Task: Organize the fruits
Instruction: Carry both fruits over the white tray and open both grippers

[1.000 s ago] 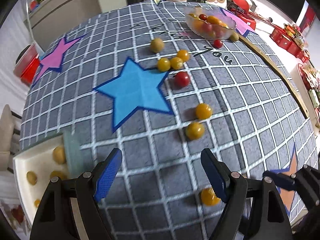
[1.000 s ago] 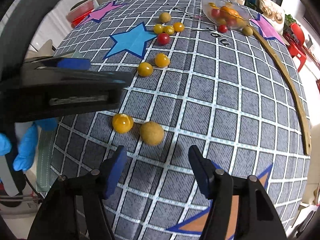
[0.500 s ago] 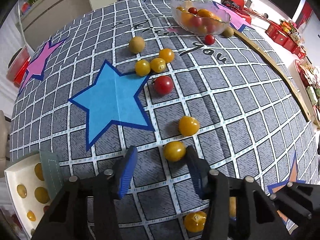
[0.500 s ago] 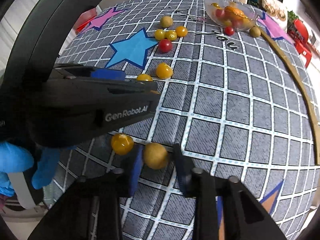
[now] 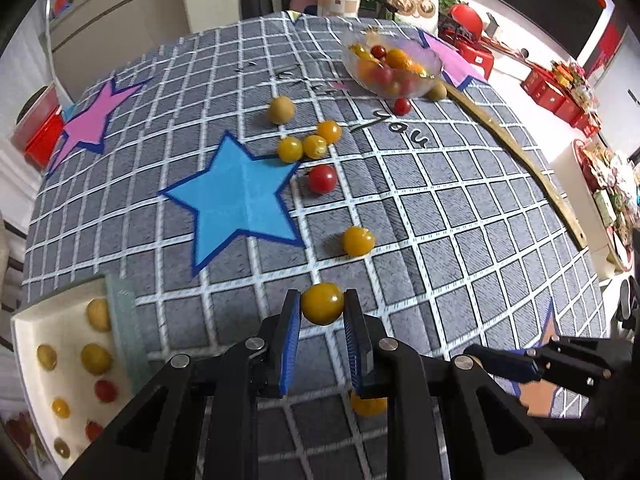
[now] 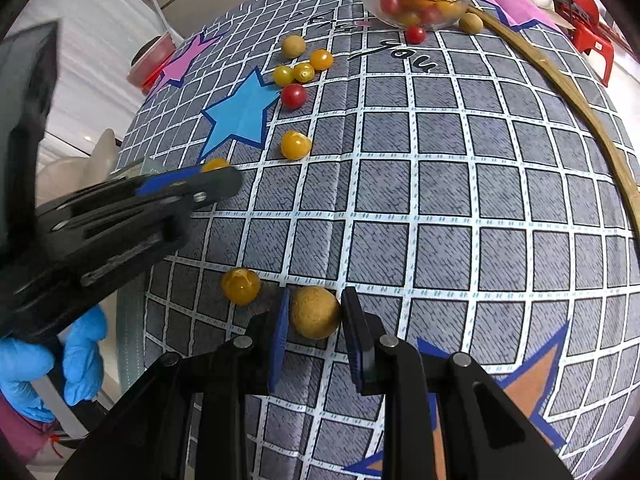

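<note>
My left gripper [image 5: 322, 312] is shut on a yellow cherry tomato [image 5: 322, 303] just above the grey checked cloth. My right gripper [image 6: 314, 316] is shut on a tan round fruit [image 6: 315, 311] resting on the cloth. An orange-yellow tomato [image 6: 240, 285] lies just left of the right gripper and shows under the left fingers [image 5: 368, 405]. Loose yellow tomatoes [image 5: 358, 241], a red tomato [image 5: 322, 178] and a tan fruit [image 5: 281, 109] lie farther out. A white tray [image 5: 24, 322] with several small fruits sits at the near left.
A glass bowl [image 5: 434, 66] full of tomatoes stands at the far side, with a red tomato [image 5: 401, 105] and a tan fruit [image 5: 437, 91] beside it. A wooden strip [image 5: 520, 152] curves along the right edge. The left gripper body [image 6: 112, 220] crosses the right wrist view.
Both grippers have closed further: the left onto the yellow tomato, the right onto the tan fruit. The left gripper has risen a little with its tomato.
</note>
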A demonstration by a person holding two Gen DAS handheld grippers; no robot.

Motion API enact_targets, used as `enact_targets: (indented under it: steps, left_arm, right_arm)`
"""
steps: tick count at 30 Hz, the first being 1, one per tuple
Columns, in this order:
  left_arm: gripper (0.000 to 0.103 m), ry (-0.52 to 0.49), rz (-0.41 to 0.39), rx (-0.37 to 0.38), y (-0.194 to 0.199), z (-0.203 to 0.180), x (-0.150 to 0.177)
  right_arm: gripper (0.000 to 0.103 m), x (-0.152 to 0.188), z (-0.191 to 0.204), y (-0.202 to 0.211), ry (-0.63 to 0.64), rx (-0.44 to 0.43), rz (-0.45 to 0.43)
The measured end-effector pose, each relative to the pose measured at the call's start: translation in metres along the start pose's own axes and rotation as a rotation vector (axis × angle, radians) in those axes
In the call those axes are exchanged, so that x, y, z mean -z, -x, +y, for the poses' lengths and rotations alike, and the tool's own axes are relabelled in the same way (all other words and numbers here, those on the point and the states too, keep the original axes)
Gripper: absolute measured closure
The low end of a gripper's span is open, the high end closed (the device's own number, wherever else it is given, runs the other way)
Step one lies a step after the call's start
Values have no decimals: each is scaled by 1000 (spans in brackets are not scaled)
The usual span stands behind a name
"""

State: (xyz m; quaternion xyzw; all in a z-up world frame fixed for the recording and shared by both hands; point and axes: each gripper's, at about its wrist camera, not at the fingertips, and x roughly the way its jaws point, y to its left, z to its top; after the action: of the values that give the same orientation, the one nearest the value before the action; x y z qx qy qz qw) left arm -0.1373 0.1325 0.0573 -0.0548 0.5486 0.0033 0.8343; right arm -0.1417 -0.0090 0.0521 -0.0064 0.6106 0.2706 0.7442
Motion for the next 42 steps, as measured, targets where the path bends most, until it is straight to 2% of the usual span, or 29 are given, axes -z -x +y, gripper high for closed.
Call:
enact_targets:
  steps: [11,21,26,32,42]
  left_arm:
    - [80,141,-22,-73,43,48,44]
    - [80,327,4,-191,76,118,115]
    - [80,406,24,-243,80,147,148]
    - [80,487,40,-267,79,171,177]
    - [81,535,73,-276,68,181,201]
  right_arm:
    - [75,0,37,6,48,-18,18]
    - [74,-1,115,-4,180,-83,53]
    - [74,1,165,-18,263,-122,82]
    - [75,7,213,-42,358,-133,128]
    - [75,19,240,-87,419,-62,221]
